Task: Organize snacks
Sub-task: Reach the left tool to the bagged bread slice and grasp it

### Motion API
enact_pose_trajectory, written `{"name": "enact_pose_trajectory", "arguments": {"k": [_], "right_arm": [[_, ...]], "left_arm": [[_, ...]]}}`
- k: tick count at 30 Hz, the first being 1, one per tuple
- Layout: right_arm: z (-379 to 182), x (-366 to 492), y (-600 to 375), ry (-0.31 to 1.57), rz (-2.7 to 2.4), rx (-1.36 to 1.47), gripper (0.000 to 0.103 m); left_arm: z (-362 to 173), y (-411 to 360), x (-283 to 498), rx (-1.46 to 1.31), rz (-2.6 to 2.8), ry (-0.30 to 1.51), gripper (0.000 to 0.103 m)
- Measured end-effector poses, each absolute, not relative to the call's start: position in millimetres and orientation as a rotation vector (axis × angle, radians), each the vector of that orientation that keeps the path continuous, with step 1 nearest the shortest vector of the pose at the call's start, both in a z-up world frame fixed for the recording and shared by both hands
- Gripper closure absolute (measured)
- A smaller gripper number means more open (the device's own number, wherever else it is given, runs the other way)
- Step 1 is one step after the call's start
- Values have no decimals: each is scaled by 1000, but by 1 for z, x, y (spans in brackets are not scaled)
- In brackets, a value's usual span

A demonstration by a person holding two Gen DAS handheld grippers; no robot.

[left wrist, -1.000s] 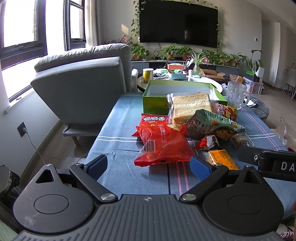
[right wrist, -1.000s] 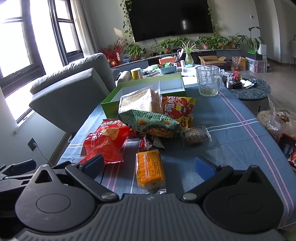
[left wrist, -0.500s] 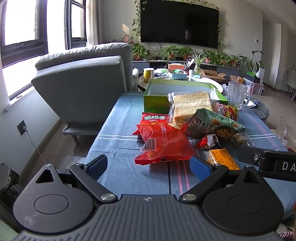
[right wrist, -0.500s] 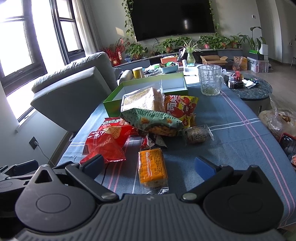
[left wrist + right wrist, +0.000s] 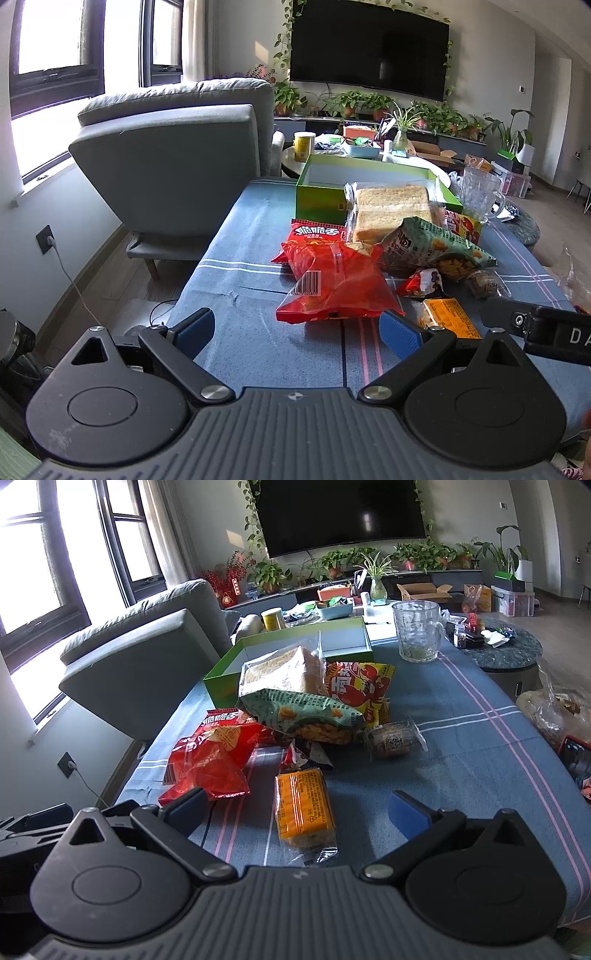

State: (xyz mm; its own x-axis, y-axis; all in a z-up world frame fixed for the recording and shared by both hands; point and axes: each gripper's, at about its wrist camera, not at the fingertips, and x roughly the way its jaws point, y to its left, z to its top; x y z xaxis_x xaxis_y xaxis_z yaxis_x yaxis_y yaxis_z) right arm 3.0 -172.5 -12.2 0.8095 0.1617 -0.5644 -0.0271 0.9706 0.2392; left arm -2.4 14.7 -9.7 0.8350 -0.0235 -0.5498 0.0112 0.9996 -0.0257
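Snacks lie heaped in the middle of the desk (image 5: 236,273), which wears a blue striped cloth. A red chip bag (image 5: 338,284) sits nearest in the left wrist view, with a green snack bag (image 5: 432,245) to its right and a bag of sliced bread (image 5: 389,208) behind, leaning against the green box (image 5: 317,201) at upper centre. The box stands open. An orange packet (image 5: 304,808) lies at the bottom centre of the right wrist view, between the fingers of the right gripper (image 5: 297,810) but not touched by them; that gripper is spread wide and empty. The left gripper (image 5: 297,328) is also spread wide, holding nothing, with the red chip bag just beyond its fingers. A glass mug (image 5: 419,631) stands at upper right, beside the box.
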Motion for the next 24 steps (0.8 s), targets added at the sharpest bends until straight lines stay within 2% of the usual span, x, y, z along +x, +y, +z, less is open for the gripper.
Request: {"name": "enact_pose_trajectory", "arguments": {"k": [9, 17, 24], "right_arm": [[-7, 3, -169, 588, 106, 199, 17], [25, 24, -182, 426, 89, 139, 17], [23, 84, -193, 488, 94, 127, 18]], "left_arm": [[-5, 11, 1, -10, -47, 563, 7], [22, 20, 43, -62, -74, 496, 7], [24, 6, 106, -56, -169, 522, 7]]}}
